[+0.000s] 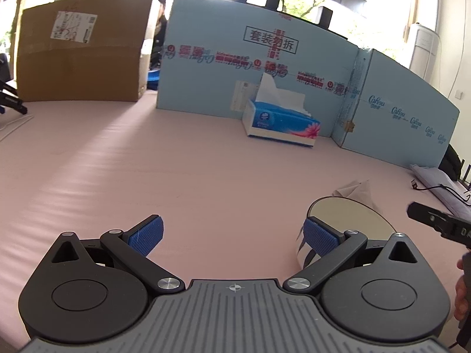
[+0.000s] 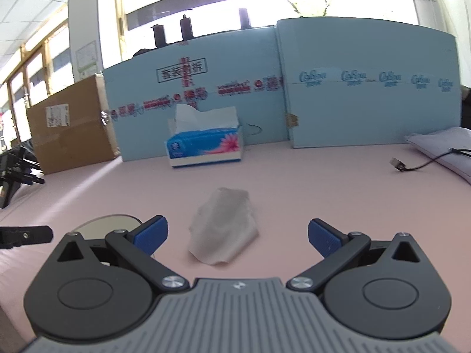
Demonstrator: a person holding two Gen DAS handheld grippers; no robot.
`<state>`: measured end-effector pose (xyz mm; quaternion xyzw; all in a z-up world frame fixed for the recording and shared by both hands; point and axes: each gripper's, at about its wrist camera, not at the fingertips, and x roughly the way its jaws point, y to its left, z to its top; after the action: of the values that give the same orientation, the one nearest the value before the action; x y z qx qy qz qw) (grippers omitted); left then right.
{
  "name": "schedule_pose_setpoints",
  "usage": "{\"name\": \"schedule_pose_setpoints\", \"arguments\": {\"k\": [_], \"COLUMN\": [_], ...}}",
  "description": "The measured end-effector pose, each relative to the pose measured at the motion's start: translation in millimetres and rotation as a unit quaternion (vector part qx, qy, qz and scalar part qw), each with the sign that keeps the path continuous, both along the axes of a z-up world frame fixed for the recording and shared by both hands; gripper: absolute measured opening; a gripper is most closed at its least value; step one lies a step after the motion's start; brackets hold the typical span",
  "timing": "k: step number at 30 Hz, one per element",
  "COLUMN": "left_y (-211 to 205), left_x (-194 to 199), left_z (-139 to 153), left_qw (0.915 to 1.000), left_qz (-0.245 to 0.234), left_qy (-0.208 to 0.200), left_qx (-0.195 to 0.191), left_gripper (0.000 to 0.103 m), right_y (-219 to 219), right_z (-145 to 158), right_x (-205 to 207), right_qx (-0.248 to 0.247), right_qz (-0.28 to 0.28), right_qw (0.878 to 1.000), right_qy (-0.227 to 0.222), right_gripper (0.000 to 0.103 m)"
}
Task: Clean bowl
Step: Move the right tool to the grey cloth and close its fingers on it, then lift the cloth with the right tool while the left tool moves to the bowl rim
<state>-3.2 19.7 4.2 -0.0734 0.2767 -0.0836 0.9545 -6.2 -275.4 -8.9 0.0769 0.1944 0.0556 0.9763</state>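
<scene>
The white bowl (image 1: 350,216) sits on the pink table, just behind my left gripper's right finger; its rim also shows low at the left in the right wrist view as the bowl (image 2: 110,224). A crumpled tissue (image 2: 225,228) lies on the table straight ahead of my right gripper (image 2: 237,235), which is open with nothing between its fingers. The same tissue (image 1: 357,189) peeks out behind the bowl. My left gripper (image 1: 234,238) is open and empty, with the bowl off to its right side.
A blue tissue box (image 2: 206,145) with a sheet sticking up stands at the back by light-blue cardboard panels (image 1: 265,67). A brown carton (image 1: 82,50) is at the back left. A cable (image 2: 424,161) and a padded bag (image 2: 444,147) lie at the right.
</scene>
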Motion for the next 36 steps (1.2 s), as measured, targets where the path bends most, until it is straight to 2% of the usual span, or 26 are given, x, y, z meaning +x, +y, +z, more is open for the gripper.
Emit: {"name": "schedule_pose_setpoints", "arguments": {"k": [2, 6, 9, 20, 31, 36], "left_y": [-2, -5, -6, -11, -9, -8], "left_x": [2, 5, 9, 20, 26, 25], "left_z": [0, -1, -2, -5, -9, -10], "left_qw": [1.0, 0.9999, 0.9998, 0.999, 0.9987, 0.9985], "left_qz": [-0.005, -0.013, -0.021, -0.042, -0.048, -0.051], "left_qy": [-0.001, 0.0, 0.001, 0.0, 0.003, 0.005], "left_qx": [-0.001, -0.001, -0.004, -0.016, -0.019, -0.018], "left_gripper": [0.103, 0.103, 0.103, 0.101, 0.1, 0.1], "right_y": [2, 6, 9, 20, 23, 23], "right_z": [1, 1, -2, -15, -20, -21], "right_x": [6, 27, 38, 78, 94, 97], "right_qx": [-0.001, -0.005, -0.01, -0.047, -0.065, -0.073], "right_qz": [0.007, 0.029, 0.036, 0.048, 0.054, 0.049], "right_qw": [1.0, 0.999, 0.999, 0.996, 0.992, 0.991], "right_qy": [0.001, 0.017, 0.026, 0.063, 0.089, 0.101], "right_gripper": [0.1, 0.085, 0.078, 0.068, 0.052, 0.041]}}
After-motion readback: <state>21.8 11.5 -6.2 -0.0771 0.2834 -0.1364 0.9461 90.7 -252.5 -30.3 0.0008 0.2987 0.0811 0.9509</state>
